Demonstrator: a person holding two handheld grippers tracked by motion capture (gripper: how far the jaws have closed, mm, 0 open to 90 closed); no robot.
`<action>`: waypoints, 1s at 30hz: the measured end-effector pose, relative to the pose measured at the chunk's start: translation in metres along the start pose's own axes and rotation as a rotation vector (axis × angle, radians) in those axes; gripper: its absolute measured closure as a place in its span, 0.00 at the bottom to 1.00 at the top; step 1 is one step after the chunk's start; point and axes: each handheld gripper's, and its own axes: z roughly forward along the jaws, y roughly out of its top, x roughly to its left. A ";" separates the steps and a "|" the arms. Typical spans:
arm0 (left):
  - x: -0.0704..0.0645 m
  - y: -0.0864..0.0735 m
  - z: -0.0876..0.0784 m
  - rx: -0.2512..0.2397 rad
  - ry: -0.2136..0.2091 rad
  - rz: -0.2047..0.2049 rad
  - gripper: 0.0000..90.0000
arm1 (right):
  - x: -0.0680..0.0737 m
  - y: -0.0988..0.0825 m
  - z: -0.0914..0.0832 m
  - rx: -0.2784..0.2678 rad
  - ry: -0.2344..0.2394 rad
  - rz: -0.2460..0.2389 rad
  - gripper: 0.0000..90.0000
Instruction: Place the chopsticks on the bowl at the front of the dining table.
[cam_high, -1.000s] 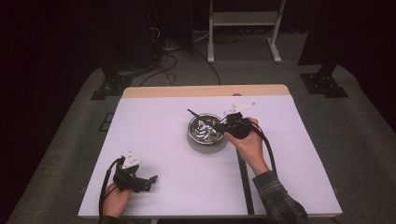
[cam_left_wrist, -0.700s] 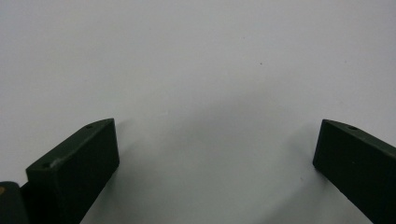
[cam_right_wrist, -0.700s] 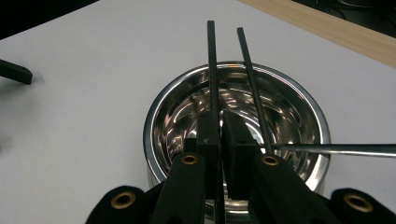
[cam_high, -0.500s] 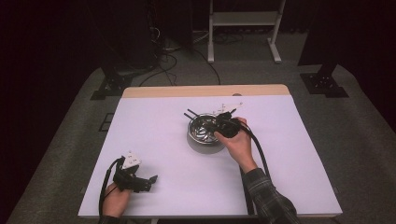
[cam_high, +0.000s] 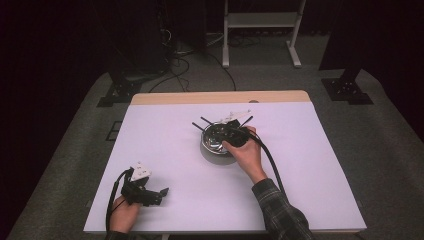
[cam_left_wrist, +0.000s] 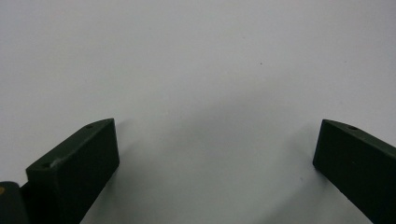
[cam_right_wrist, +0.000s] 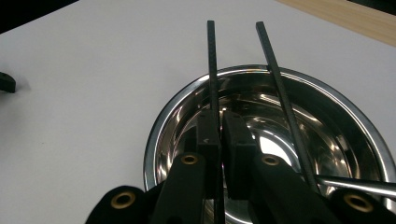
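- where the two black jaws of the right gripper meet, they are pressed together on a thin black chopstick, which runs up between the pads and out past the far rim of the bowl.
- held chopstick: tilted, its lower part inside the round shiny steel bowl, its upper end over the white tabletop beyond.
- a second thin black chopstick lies just beside the first, to its right in the right gripper view; it leans on the bowl's far rim and is outside the jaws.
- a slim silver metal rod crosses the lower right of the bowl in that view; what it is cannot be told.
- high view: right gripper sits over the near-right side of the steel bowl, with the hand behind it and a sleeve in dark plaid; black cable trails back along the forearm.
- bowl stands near the middle of the white table, toward its far half; black stick ends fan out past its far rim.
- left gripper: jaws wide apart, nothing between them; left gripper view shows bare white surface between the pads.
- left gripper rests at the near-left of the table, well apart from the bowl.
- table's far edge is a strip of pale wood.
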 end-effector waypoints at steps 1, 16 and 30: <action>0.000 0.000 0.000 0.000 0.000 0.000 0.00 | 0.000 0.000 0.001 0.003 -0.002 0.000 0.95; 0.000 0.000 0.000 0.000 0.000 0.001 0.00 | 0.002 0.001 0.000 -0.012 0.008 -0.011 0.83; 0.000 0.000 0.000 -0.001 0.001 0.002 0.00 | -0.013 -0.011 -0.044 -0.022 -0.021 -0.023 0.78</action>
